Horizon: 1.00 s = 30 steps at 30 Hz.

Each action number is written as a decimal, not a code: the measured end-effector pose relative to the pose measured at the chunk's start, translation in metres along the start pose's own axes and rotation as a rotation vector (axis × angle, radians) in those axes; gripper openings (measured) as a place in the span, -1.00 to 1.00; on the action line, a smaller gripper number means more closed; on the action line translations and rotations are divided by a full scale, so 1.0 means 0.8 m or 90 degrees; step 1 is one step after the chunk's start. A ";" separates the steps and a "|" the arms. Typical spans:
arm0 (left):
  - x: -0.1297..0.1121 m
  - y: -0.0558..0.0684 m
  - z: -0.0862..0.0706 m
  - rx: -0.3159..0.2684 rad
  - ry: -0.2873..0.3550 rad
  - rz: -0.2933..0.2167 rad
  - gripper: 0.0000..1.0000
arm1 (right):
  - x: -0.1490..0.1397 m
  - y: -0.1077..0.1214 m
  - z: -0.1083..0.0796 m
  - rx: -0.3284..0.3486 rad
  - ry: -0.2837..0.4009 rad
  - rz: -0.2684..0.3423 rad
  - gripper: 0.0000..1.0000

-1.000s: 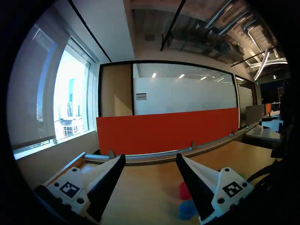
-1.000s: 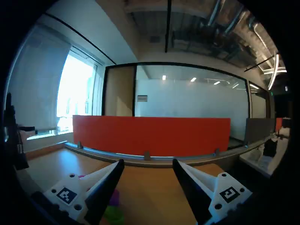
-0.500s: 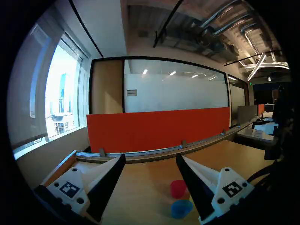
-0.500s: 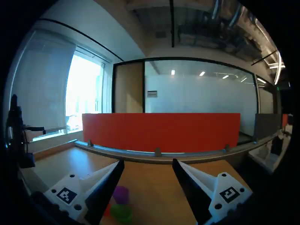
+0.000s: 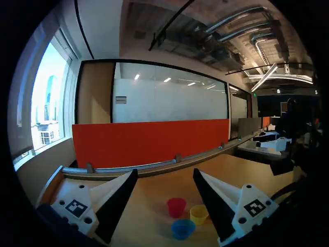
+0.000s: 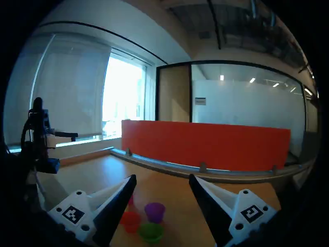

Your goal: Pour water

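Wooden counter (image 5: 156, 195) carries a red cup (image 5: 176, 207), yellow cup (image 5: 199, 214) and blue cup (image 5: 183, 229), low between the left tongs (image 5: 164, 172), which gape wide and empty. Right tongs (image 6: 162, 177), equally wide, frame a purple cup (image 6: 154, 212) and green cup (image 6: 150, 231) near their left finger. This looks like the approach; next, one pair must drop onto a cup and close.

red cup (image 5: 176, 206), yellow cup (image 5: 199, 214), blue cup (image 5: 183, 229) upright, clustered
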<state>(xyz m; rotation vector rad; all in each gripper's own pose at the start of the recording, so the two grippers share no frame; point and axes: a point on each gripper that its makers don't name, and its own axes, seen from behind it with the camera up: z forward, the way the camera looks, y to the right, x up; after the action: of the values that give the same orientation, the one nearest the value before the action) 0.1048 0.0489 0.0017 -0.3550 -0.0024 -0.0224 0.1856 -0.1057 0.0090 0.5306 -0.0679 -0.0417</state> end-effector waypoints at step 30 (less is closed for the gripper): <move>-0.071 0.027 0.022 -0.126 -0.134 0.077 1.00 | -0.063 -0.033 0.013 0.135 -0.141 -0.065 0.98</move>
<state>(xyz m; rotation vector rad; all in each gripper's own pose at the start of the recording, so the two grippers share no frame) 0.0485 0.0761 0.0101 -0.5536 -0.1887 0.1350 0.1340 -0.1310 0.0016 0.7405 -0.2634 -0.1939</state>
